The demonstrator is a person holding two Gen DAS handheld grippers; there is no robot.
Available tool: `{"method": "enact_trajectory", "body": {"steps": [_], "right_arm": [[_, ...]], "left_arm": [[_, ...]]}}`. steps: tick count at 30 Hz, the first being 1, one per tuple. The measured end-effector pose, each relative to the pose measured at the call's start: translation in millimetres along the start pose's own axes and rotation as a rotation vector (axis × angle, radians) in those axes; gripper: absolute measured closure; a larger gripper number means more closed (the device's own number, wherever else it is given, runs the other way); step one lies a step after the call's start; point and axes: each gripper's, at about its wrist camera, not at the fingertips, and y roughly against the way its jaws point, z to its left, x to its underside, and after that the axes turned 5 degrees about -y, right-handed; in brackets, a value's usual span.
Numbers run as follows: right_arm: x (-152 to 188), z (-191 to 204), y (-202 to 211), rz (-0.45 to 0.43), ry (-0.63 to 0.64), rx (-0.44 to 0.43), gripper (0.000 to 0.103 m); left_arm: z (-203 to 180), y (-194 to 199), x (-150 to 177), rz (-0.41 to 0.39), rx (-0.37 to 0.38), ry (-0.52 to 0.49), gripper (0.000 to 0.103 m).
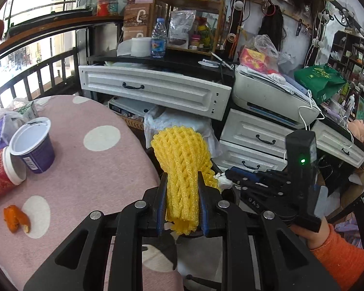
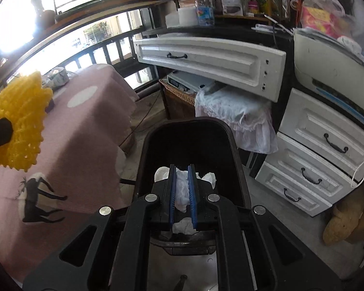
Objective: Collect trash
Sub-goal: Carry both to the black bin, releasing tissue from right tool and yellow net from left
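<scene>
My left hand-held gripper is clamped tight on a yellow foam fruit net, its blue-padded fingers pressing the net's lower half flat while the upper part fans out above the tips. It hangs just past the right edge of the worktop, which is draped in a pink cloth with white dots.

My right hand-held gripper is closed on a crumpled white tissue, the paper bulging out on both sides of the pads and below them. It is held over the open mouth of a black trash bin standing on the floor to the right of the worktop, in front of white drawers. From that camera the yellow net appears at far left, above the cloth.

On the worktop, at its left side, an empty purple yogurt cup stands upright, touching a red paper cup that lies on its side just left of it. Nearer to me, a piece of orange peel lies on the cloth, partly over a white dot. Farther back at the left sit a small carton and a plastic bag. I can see my right hand, in an orange sleeve, gripping the other handle at lower right.
</scene>
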Motion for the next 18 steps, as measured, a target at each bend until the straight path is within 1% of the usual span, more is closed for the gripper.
{"method": "enact_trajectory", "body": {"steps": [1, 3, 5, 6, 10, 13, 18], "right_arm": [[3, -4, -9, 0.022, -0.016, 0.005, 0.092], [9, -12, -23, 0.057, -0.058, 0.012, 0.085], [14, -19, -29, 0.068, -0.089, 0.025, 0.064], [16, -23, -29, 0.063, -0.103, 0.025, 0.062], [17, -34, -22, 0.051, -0.123, 0.041, 0.061], [18, -45, -10, 0.032, -0.138, 0.056, 0.058], [23, -63, 8, 0.011, -0.145, 0.111, 0.056]], "left_arm": [[-4, -6, 0, 0.01, 0.006, -0.003, 0.081], [-9, -14, 0, 0.027, 0.013, -0.012, 0.081], [-15, -23, 0, 0.043, 0.017, -0.02, 0.081], [-18, -28, 1, 0.052, 0.019, -0.025, 0.081], [-27, -47, 3, 0.094, 0.032, -0.037, 0.081], [-35, -64, 4, 0.126, 0.037, -0.041, 0.081], [-43, -89, 7, 0.181, 0.046, -0.035, 0.081]]}}
